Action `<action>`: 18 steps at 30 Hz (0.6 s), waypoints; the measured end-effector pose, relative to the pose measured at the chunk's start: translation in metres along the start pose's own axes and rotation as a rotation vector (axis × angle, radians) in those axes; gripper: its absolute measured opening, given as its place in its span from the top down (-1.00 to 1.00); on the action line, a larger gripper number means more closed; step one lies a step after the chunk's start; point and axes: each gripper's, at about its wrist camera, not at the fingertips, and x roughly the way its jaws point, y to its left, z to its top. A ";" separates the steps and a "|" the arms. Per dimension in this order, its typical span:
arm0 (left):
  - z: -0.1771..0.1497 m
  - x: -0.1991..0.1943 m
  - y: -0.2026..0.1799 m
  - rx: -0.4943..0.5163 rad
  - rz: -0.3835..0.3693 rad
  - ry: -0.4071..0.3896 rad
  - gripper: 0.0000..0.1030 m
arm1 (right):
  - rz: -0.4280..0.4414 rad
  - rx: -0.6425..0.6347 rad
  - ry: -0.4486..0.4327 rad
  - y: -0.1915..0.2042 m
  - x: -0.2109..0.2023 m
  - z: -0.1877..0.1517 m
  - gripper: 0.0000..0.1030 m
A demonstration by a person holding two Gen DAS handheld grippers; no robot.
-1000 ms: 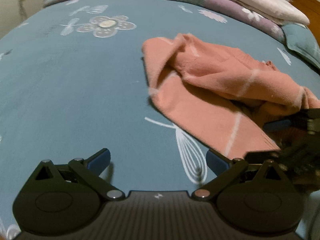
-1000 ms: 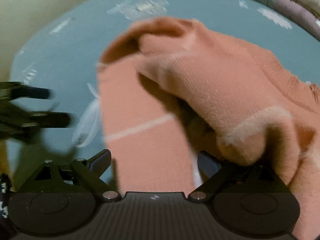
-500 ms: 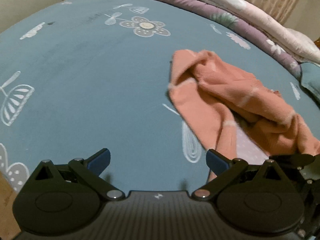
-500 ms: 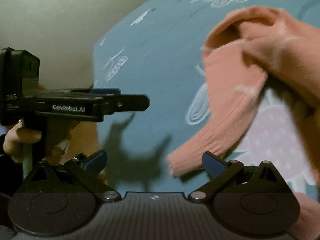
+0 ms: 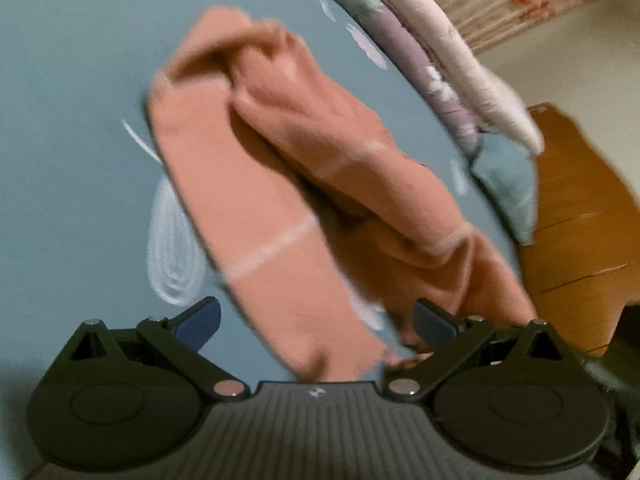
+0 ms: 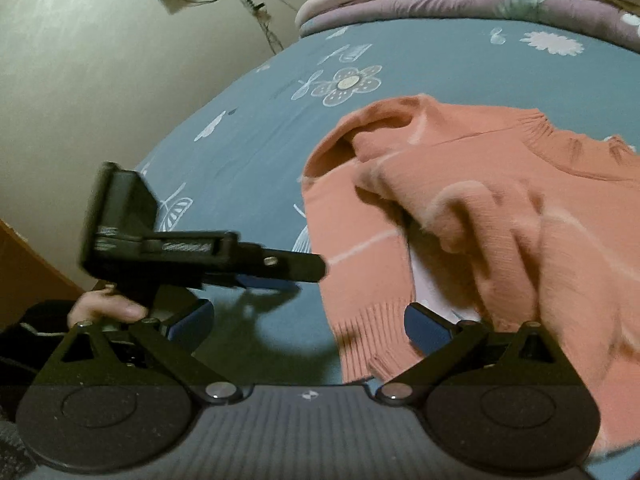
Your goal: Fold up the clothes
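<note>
Orange knit sweater with thin white stripes lies crumpled on my blue bed sheet, ribbed hem nearest me, folds bunched.

No legible text, number or brand appears in either view. The left gripper, seen from the right wrist camera, carries pale lettering on the side of its body, too blurred to read. A small white emblem sits on the ribbed housing of each gripper, right gripper included; it is a mark, not letters.
</note>
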 end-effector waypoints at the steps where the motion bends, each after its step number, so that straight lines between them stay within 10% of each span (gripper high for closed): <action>1: 0.000 0.005 0.007 -0.040 -0.039 -0.003 -0.97 | -0.006 0.001 -0.009 0.001 -0.004 -0.001 -1.00; 6: 0.012 0.022 0.023 -0.160 -0.137 -0.017 -0.98 | -0.013 0.004 -0.052 0.006 -0.015 -0.001 -1.00; 18: -0.003 0.040 0.003 -0.077 -0.217 -0.030 -0.98 | -0.029 -0.010 -0.072 0.007 -0.020 -0.007 -1.00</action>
